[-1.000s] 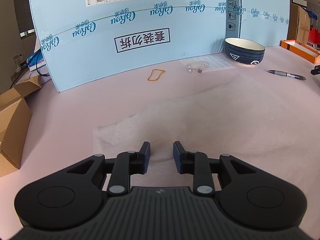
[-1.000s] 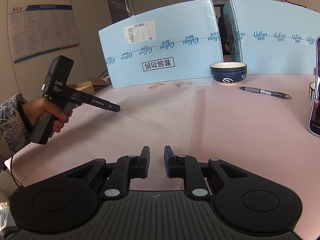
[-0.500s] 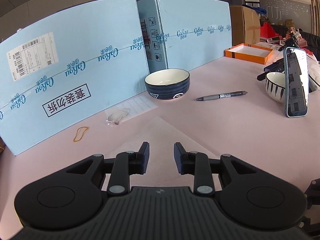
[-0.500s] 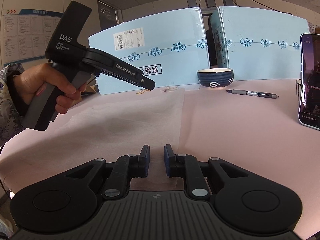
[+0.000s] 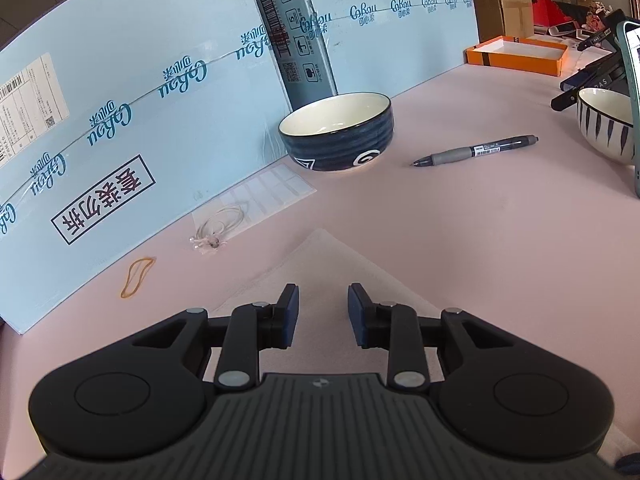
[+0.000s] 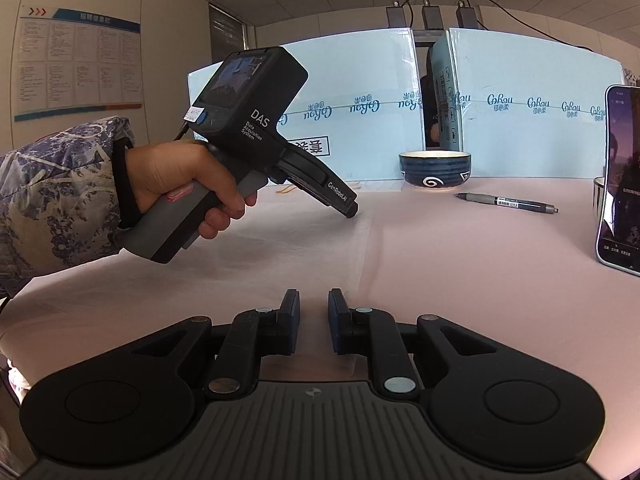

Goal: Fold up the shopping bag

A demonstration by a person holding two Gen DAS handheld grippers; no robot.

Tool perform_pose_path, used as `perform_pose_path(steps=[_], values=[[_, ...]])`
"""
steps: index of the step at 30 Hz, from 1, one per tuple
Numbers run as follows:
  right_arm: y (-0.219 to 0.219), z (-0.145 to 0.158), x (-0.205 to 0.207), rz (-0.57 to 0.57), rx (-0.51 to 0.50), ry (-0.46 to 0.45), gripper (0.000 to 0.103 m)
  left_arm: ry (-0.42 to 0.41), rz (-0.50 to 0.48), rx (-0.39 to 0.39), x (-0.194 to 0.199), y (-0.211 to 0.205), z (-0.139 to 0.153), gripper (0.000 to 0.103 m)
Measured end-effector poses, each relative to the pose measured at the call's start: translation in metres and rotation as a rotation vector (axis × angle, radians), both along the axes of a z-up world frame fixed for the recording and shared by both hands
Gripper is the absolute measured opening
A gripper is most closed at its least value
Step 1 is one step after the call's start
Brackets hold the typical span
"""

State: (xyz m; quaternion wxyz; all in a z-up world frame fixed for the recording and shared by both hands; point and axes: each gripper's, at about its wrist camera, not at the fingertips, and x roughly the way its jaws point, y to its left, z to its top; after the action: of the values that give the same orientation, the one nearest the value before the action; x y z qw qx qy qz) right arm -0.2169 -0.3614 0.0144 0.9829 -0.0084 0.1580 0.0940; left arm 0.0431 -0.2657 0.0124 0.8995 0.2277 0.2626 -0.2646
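The shopping bag (image 6: 280, 252) is a thin, pale, whitish sheet lying flat on the pink table; its far corner (image 5: 328, 260) points toward the blue bowl. My left gripper (image 5: 322, 304) hovers just over that corner, jaws apart, with nothing between them. In the right wrist view a hand holds the left gripper (image 6: 348, 210), tilted down with its tip close to the bag's far right edge. My right gripper (image 6: 314, 304) sits low over the bag's near edge. A narrow gap shows between its pads and nothing is pinched.
A dark blue bowl (image 5: 340, 132) and a grey pen (image 5: 476, 152) lie beyond the bag. A striped bowl (image 5: 604, 128) and a propped phone (image 6: 620, 180) stand at the right. Light blue cardboard panels (image 5: 120, 128) wall the back; a rubber band (image 5: 138, 276) and a hair tie (image 5: 220, 224) lie below them.
The left gripper has swept right across the bag, from its left part to its far right corner, and rolled a little. The right gripper has hardly moved.
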Motion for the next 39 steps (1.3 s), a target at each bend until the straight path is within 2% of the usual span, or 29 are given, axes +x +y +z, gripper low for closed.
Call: perform_pose_path(steps=[3, 5, 9, 12, 14, 21, 22, 24, 25, 27, 32, 35, 39], values=[[0.001, -0.003, -0.003, -0.008, 0.005, -0.02, 0.015, -0.013, 0.018, 0.0, 0.012, -0.004, -0.002, 0.027], [0.004, -0.005, -0.005, -0.012, -0.016, -0.037, 0.015, 0.01, 0.03, -0.026, 0.021, -0.005, -0.003, 0.029], [0.006, -0.008, -0.011, -0.02, -0.015, -0.066, 0.015, 0.049, 0.079, -0.073, 0.037, -0.002, -0.003, 0.047], [0.006, -0.009, -0.013, -0.019, -0.011, -0.074, 0.015, 0.078, 0.092, -0.11, 0.043, 0.004, -0.004, 0.051], [0.007, -0.008, -0.014, -0.017, -0.022, -0.073, 0.015, 0.067, 0.09, -0.114, 0.041, 0.005, -0.005, 0.053], [0.006, -0.005, -0.009, -0.021, -0.02, -0.063, 0.015, 0.004, 0.072, -0.039, 0.034, -0.005, -0.005, 0.054], [0.006, -0.005, -0.009, -0.022, -0.019, -0.062, 0.015, -0.003, 0.058, -0.011, 0.034, -0.007, -0.002, 0.053], [0.006, -0.005, -0.009, -0.024, -0.019, -0.06, 0.015, -0.022, 0.033, 0.069, 0.031, -0.011, 0.008, 0.045], [0.007, -0.005, -0.009, -0.024, -0.021, -0.06, 0.015, -0.043, 0.03, 0.091, 0.027, -0.009, 0.015, 0.045], [0.007, -0.005, -0.009, -0.024, -0.025, -0.061, 0.015, -0.091, 0.016, 0.077, 0.014, 0.002, 0.032, 0.045], [0.008, -0.007, -0.01, -0.023, -0.03, -0.07, 0.015, -0.138, 0.011, -0.03, -0.049, 0.062, 0.066, 0.046], [0.008, -0.007, -0.01, -0.021, -0.035, -0.073, 0.015, -0.13, 0.04, -0.095, -0.09, 0.104, 0.068, 0.046], [0.008, -0.004, -0.009, -0.007, -0.044, -0.061, 0.02, -0.107, 0.113, -0.143, -0.133, 0.144, 0.052, 0.047]])
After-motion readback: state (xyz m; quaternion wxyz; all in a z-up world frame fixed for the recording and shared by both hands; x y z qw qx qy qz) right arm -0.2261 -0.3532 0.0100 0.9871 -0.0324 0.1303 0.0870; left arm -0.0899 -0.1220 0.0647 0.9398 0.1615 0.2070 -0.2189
